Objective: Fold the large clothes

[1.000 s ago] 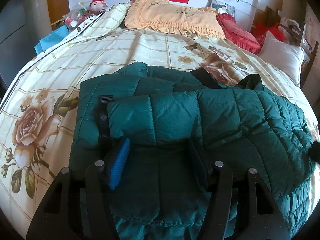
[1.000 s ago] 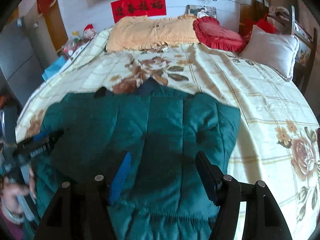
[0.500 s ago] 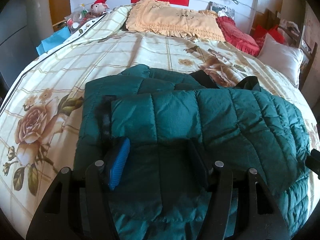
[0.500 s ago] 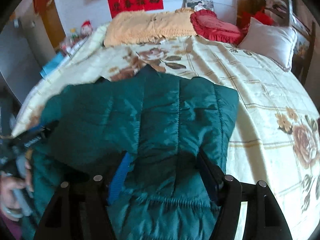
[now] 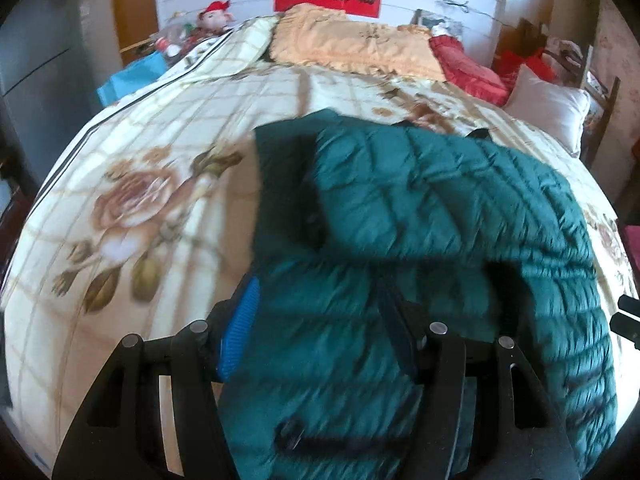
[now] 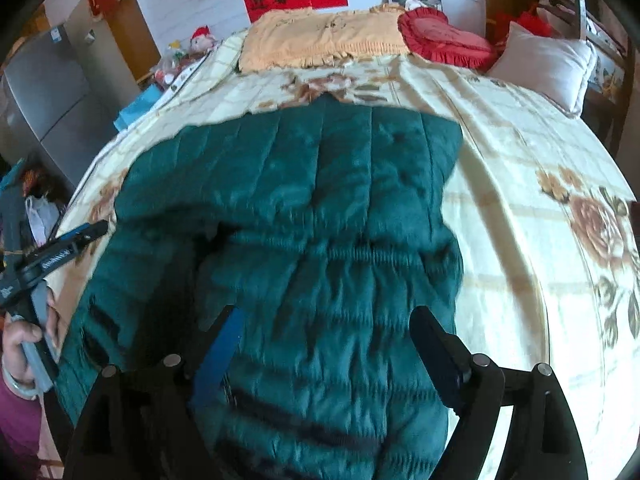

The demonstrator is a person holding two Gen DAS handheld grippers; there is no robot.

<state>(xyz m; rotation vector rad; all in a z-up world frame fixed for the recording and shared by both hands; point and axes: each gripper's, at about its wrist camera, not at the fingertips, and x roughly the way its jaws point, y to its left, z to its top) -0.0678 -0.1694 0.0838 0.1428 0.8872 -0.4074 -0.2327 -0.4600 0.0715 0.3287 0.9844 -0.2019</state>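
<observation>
While the dark green quilted puffer jacket [image 5: 440,208] lies folded on the floral cream bed [image 5: 132,184], the left claw [image 5: 320,332] clenches its bunched hem; the right claw [image 6: 324,340] is opening, jacket fabric lying between its spread fingers.

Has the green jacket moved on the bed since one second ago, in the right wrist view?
Yes. The green jacket has been drawn up the bed: its far edge now lies nearer the yellow pillow.
</observation>
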